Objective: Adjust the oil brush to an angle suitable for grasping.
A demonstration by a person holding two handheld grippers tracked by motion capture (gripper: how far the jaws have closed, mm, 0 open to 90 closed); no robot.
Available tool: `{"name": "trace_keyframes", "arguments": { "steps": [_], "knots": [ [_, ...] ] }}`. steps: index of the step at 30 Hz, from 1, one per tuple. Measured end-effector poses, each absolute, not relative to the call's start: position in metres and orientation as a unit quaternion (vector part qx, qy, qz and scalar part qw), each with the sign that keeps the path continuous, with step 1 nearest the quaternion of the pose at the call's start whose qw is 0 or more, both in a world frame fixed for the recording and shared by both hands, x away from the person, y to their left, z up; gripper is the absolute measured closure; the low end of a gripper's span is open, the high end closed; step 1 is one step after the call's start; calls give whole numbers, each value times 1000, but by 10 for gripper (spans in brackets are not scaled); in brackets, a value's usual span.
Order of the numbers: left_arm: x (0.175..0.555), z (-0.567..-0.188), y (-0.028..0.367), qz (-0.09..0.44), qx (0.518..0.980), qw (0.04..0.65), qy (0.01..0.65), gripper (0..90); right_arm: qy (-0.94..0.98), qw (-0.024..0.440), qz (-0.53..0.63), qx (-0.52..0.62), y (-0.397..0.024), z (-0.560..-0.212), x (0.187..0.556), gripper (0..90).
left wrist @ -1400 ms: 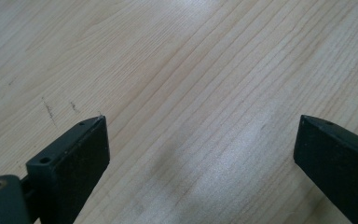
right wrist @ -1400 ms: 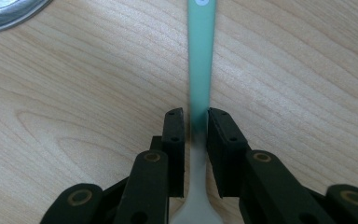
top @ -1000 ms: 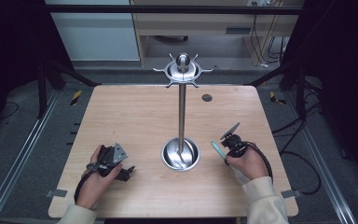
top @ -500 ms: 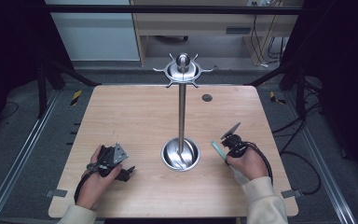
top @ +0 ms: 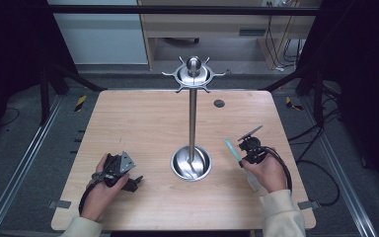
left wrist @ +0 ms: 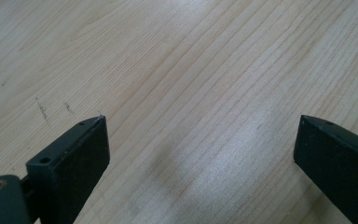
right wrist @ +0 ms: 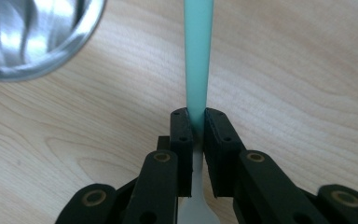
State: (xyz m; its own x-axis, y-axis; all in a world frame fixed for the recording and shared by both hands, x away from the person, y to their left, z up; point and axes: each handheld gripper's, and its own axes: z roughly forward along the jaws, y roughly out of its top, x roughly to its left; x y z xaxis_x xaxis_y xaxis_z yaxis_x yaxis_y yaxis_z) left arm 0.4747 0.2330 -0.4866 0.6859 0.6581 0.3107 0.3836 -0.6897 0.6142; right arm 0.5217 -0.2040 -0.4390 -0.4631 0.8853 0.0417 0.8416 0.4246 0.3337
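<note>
Nothing has shifted noticeably since a second ago. Right hand-held gripper (right wrist: 196, 122) clamps the teal handle of a plastic utensil (right wrist: 198, 56), which juts ahead past the jaws, over the tabletop (top: 143, 123), beside the steel stand's base (top: 191, 163). Left hand-held gripper (left wrist: 200, 154) rests wide open, holding nothing.

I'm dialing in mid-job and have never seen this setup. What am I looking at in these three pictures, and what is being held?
No robot here: a person at a wooden table holds a hand-operated two-jaw gripper in each hand. The wide picture comes from a fixed camera above the person. The other two come from cameras riding on the grippers, looking along their black jaws.

On the table stands a metal stand: a round dish base, a tall pole and a ring of hooks on top.

The right gripper is shut on a thin turquoise utensil handle, just right of the stand's base. The left gripper is open, with bare wood between its jaws.
</note>
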Motion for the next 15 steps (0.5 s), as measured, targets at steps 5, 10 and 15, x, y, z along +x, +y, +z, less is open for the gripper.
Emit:
{"name": "trace_keyframes", "arguments": {
  "steps": [5, 10, 15],
  "knots": [
    [475, -485, 234, 272, 878, 263, 294, 31, 832, 98, 196, 510, -207, -421, 518, 823],
    [475, -486, 233, 268, 878, 263, 295, 31, 826, 123, 236, 498, -205, -404, 514, 823],
    [475, -486, 234, 267, 879, 261, 296, 31, 818, 149, 277, 481, -202, -390, 509, 823]
  ]
}}
